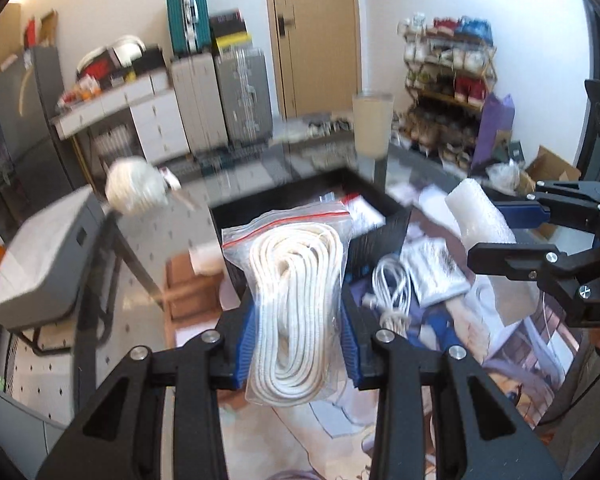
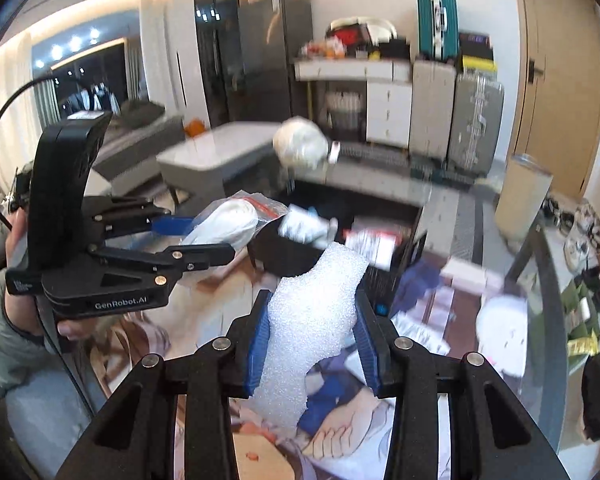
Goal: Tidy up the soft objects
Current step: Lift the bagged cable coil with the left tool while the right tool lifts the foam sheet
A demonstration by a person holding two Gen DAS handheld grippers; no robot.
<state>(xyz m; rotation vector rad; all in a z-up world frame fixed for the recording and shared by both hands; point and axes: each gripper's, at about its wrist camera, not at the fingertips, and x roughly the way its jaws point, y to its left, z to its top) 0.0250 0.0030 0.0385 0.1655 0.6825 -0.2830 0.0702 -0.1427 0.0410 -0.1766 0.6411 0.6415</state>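
Room: cluttered living space, suitcases and a door at the back, a glass table (image 1: 416,160) carrying a printed mat (image 1: 440,360).

Left tongs (image 1: 298,316): blue pads pressed on a rope bag (image 1: 296,292), a zip bag of coiled white rope, held clear of the mat.

Ahead of both tongs: black bin (image 1: 380,236), open, already holding a few packets; its contents are blurred.

Between the tongs, on the mat: white cable (image 1: 392,292) and a silver pouch (image 1: 440,276), loose.

Right tongs (image 2: 312,332): pinching a white foam sheet (image 2: 312,316), also lifted, with the bin just beyond it.

Right of the right tongs: a pale soft item (image 2: 500,324) on the mat, blurred.

Progress, as judged: partway. Two items are in hand and not yet binned; the cable, pouch and pale item remain.
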